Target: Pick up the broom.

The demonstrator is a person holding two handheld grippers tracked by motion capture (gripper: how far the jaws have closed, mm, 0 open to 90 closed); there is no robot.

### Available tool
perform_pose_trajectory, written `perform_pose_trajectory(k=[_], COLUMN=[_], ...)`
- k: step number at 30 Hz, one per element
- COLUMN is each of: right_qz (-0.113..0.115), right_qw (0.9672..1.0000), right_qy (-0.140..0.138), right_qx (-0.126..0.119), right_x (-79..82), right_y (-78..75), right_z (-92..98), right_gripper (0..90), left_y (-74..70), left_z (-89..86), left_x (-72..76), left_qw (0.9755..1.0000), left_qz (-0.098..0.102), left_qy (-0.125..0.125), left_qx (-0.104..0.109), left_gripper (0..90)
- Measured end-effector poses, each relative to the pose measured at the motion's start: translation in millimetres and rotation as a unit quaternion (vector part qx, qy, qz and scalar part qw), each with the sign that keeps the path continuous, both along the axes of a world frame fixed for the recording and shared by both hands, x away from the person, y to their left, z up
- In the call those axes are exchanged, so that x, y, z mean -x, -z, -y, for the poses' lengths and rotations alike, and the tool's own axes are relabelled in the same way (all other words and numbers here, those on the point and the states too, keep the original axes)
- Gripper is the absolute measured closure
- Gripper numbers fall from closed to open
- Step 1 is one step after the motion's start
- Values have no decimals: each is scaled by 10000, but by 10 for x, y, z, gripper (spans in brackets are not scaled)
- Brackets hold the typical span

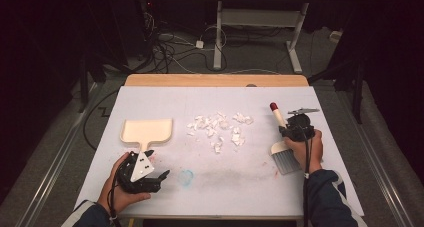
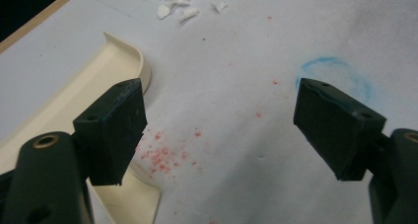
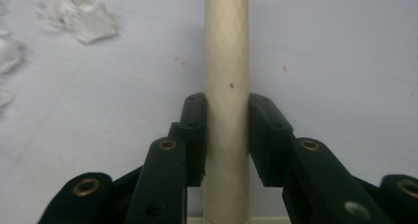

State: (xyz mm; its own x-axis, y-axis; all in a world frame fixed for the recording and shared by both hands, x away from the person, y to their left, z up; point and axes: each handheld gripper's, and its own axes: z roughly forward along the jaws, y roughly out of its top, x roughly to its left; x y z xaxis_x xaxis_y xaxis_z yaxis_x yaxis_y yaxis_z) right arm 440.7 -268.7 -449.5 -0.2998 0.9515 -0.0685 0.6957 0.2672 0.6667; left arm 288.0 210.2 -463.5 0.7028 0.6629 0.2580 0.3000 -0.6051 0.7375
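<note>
A cream dustpan (image 1: pixel 146 130) lies at the table's left, its short handle toward the person. My left gripper (image 1: pixel 156 165) rests just below that handle, open and empty. In the left gripper view my left gripper (image 2: pixel 222 110) has one jaw over the dustpan (image 2: pixel 74 95) handle's edge and the other over bare table. A brush (image 1: pixel 278 118) with a cream, red-tipped handle and grey bristles (image 1: pixel 286 161) lies at the right. My right gripper (image 1: pixel 296 130) is shut on its handle. In the right gripper view my right gripper (image 3: pixel 226 105) has both pads pressed on the brush handle (image 3: pixel 226 36).
Several white paper scraps (image 1: pixel 218 128) are strewn across the table's middle, between dustpan and brush; some scraps (image 2: pixel 177 7) lie beyond the dustpan and some scraps (image 3: pixel 81 17) left of the handle. A faint blue ring (image 1: pixel 186 177) and red specks (image 2: pixel 160 157) mark the white tabletop (image 1: pixel 240 187).
</note>
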Motion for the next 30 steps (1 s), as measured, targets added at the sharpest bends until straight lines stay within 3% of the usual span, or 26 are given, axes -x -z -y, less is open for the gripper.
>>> perform_pose_trajectory(k=[3,9,11,12,17,18,23,24,25,26,27,30], right_qz=[304,858,917,1078,1352,1465,1840,1840,1960,2025,2025,2145], right_qw=[9992,9948,9940,9916,9870,9841,9759,9759,9722,9700,9700,9636], right_qy=[-63,-279,-307,-385,-579,-689,-921,-921,-1036,-1084,-1084,-1341], right_qx=[-246,-481,-516,-595,-644,-732,-729,-729,-759,-792,-792,-868], right_x=[116,371,414,499,677,766,983,983,1052,1086,1086,1198], right_y=[-111,-332,-364,-427,-567,-639,-799,-799,-842,-856,-856,-887], right_z=[64,111,116,123,96,61,-149,-149,-267,-326,-326,-552], right_gripper=[715,717,717,717,717,717,717,717,716,717,717,716], left_y=[0,-29,-67,-92,-211,-234,-371,-395,-418,-442,-464,-516], left_z=[-1,4,-15,-36,-19,32,416,515,618,717,814,1107], left_x=[3,16,40,46,27,24,-8,-10,-8,-7,-5,-10], left_qw=[10000,10000,9998,9996,9973,9971,9932,9926,9915,9898,9879,9814], left_qz=[5,37,164,209,166,166,91,90,87,62,20,-118], left_qy=[1,-16,-33,-76,-130,-51,385,475,569,693,820,1166], left_qx=[6,63,62,151,699,745,1094,1111,1165,1245,1319,1520], left_gripper=[197,197,197,201,207,211,227,227,234,235,235,235])
